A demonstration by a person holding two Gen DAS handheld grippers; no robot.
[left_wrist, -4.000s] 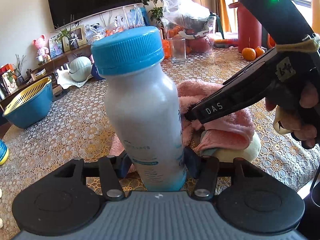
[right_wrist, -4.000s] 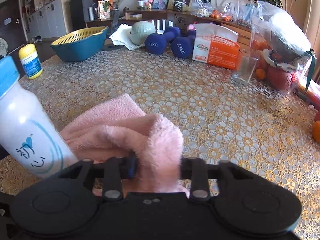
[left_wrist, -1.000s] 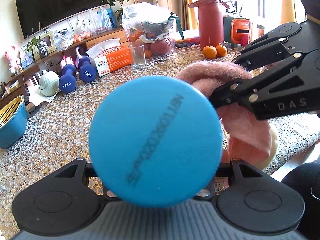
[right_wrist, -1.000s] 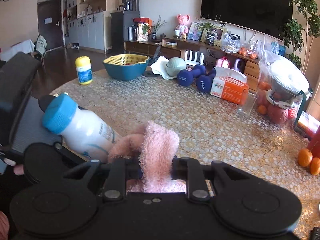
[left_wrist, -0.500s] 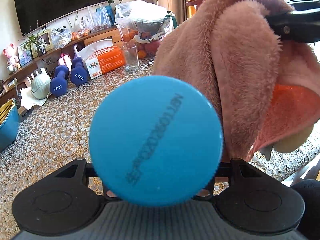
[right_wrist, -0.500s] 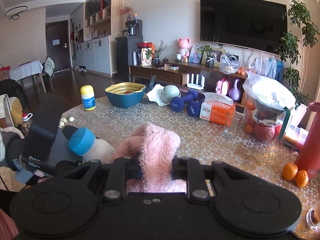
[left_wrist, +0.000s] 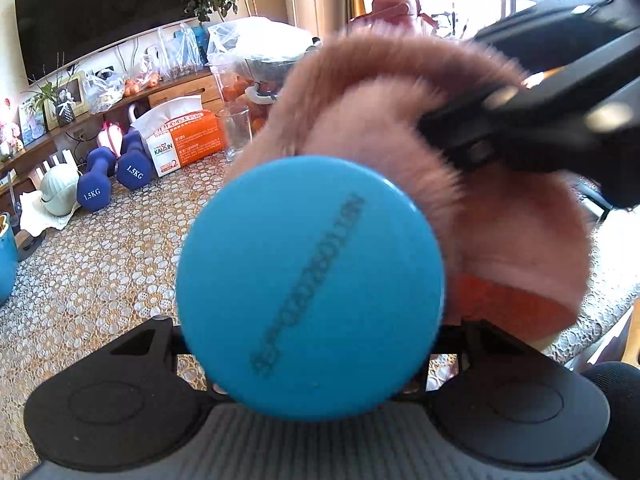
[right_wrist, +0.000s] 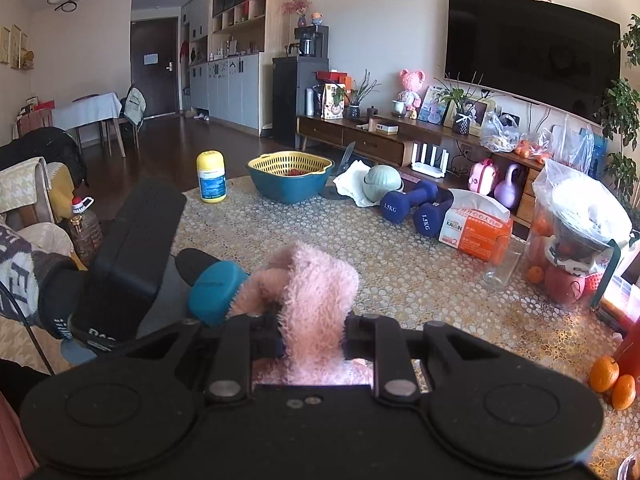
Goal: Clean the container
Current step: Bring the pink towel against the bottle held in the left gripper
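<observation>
The left gripper (left_wrist: 312,360) is clamped on one bottle (left_wrist: 310,286), whose round, smooth blue cap faces the left wrist camera head-on and hides the body, with a line of blurred print across its flat top. The right gripper (right_wrist: 312,334) is closed on one pink cloth (right_wrist: 316,300), fluffy and long-piled, folded into a thick wad that rises between its black fingers (right_wrist: 234,354). In the right wrist view the cloth lies against the side of the bottle just behind the cap, both held above the table (right_wrist: 400,280), which wears a lace-patterned cover of small rings. Farther out on it stand two dark blue dumbbells (right_wrist: 416,206), one orange-and-white tissue pack (right_wrist: 476,232), one clear drinking glass (right_wrist: 502,260), one teal bowl holding a yellow slotted basket (right_wrist: 290,178), one yellow-capped jar (right_wrist: 212,178), and two small oranges (right_wrist: 614,380) at the right edge.
</observation>
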